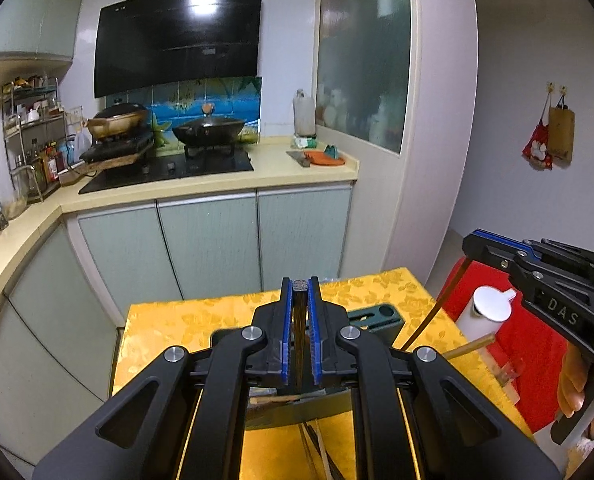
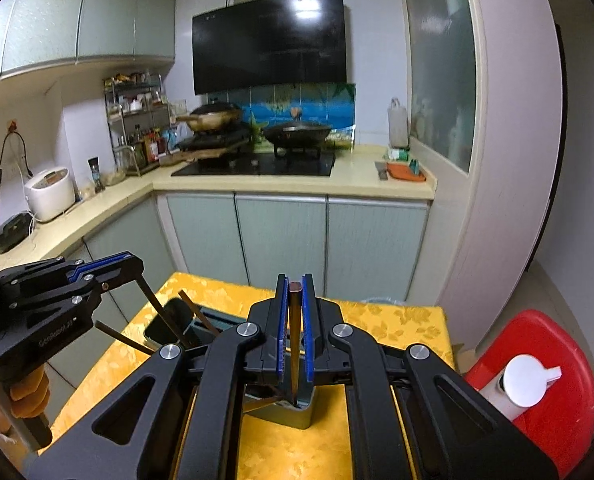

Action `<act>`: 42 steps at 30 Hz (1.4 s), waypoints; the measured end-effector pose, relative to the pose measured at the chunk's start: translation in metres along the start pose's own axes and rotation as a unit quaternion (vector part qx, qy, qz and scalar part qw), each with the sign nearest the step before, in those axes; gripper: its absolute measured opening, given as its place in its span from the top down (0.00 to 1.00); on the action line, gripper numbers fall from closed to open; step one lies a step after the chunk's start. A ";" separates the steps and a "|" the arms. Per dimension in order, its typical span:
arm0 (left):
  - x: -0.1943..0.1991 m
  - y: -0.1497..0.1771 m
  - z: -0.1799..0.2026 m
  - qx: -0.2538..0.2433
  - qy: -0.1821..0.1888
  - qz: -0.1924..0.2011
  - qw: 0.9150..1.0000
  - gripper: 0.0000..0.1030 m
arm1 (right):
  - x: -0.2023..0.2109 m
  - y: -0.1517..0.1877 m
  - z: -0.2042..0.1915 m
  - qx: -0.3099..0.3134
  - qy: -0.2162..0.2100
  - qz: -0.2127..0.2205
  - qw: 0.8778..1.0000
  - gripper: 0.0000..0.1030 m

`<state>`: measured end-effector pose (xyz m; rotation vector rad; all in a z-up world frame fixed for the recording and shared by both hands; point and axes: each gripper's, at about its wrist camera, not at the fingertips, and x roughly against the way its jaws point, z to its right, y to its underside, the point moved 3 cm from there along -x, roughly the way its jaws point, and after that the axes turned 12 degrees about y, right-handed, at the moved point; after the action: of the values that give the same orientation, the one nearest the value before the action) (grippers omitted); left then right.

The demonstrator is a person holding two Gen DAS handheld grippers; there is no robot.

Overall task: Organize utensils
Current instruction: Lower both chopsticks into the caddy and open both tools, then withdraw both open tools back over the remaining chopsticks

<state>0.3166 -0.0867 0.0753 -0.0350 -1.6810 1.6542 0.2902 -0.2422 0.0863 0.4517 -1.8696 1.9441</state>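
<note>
From the left wrist view, the left gripper (image 1: 301,292) is clenched on a dark chopstick (image 1: 299,332), which stands nearly upright between the blue fingers (image 1: 284,328). Its top end shows just above the fingertips, and its lower end runs down toward a grey-green holder (image 1: 297,410) sitting on the yellow worktop (image 1: 185,320). Holding the stick near its top lets the tip be steered into the holder's opening. Another stick lies slanted across the holder's mouth. To the right, the right gripper (image 1: 469,245) grasps its own thin chopstick (image 1: 433,312), which hangs down at a slant toward the worktop. A second dark tray (image 1: 373,316) lies further back on the cloth, and a red stool (image 1: 529,344) with a white bottle (image 1: 485,312) stands beside the worktop.

From the right wrist view, the right gripper (image 2: 294,286) is closed tight on a brownish chopstick (image 2: 295,340), held upright with its tip reaching into the holder (image 2: 297,412) directly beneath. That alignment suggests it is about to be dropped in, judging by how the tip sits at the opening. On the left, the left gripper (image 2: 139,268) holds its chopstick (image 2: 153,298) angled downward toward a dark tray (image 2: 169,324), where other sticks lean loosely. The red stool (image 2: 545,360) sits at right, well apart from the work.
</note>
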 end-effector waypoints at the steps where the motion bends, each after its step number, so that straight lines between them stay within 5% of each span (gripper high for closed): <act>1: -0.002 0.002 0.000 0.000 -0.001 -0.003 1.000 0.93 | -0.003 0.002 -0.001 -0.002 -0.002 -0.006 1.000 0.93; 8: -0.004 0.007 -0.004 0.009 -0.001 -0.007 1.000 0.91 | -0.014 0.003 0.003 -0.036 -0.021 -0.028 0.999 0.91; 12: 0.005 0.004 -0.005 0.012 0.001 0.007 1.000 0.56 | -0.015 0.001 0.006 -0.051 -0.035 -0.038 0.997 0.88; 15: 0.010 0.004 -0.007 0.016 -0.001 0.015 1.000 0.43 | -0.011 -0.001 0.010 -0.068 -0.039 -0.035 0.996 0.66; 21: 0.017 0.007 -0.012 0.033 -0.001 0.019 0.999 0.24 | 0.004 -0.004 0.012 -0.069 -0.040 -0.017 0.997 0.59; 31: 0.047 0.030 -0.013 0.042 -0.002 0.034 0.999 0.16 | 0.053 0.004 0.016 -0.049 -0.014 0.048 0.998 0.47; 42: 0.066 0.089 -0.014 0.043 -0.035 0.022 0.998 0.16 | 0.072 0.073 0.020 -0.039 0.021 0.056 0.997 0.46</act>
<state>0.2346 -0.0268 0.0280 0.0287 -1.6704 1.7779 0.1910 -0.2594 0.0594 0.2849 -1.9745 1.9266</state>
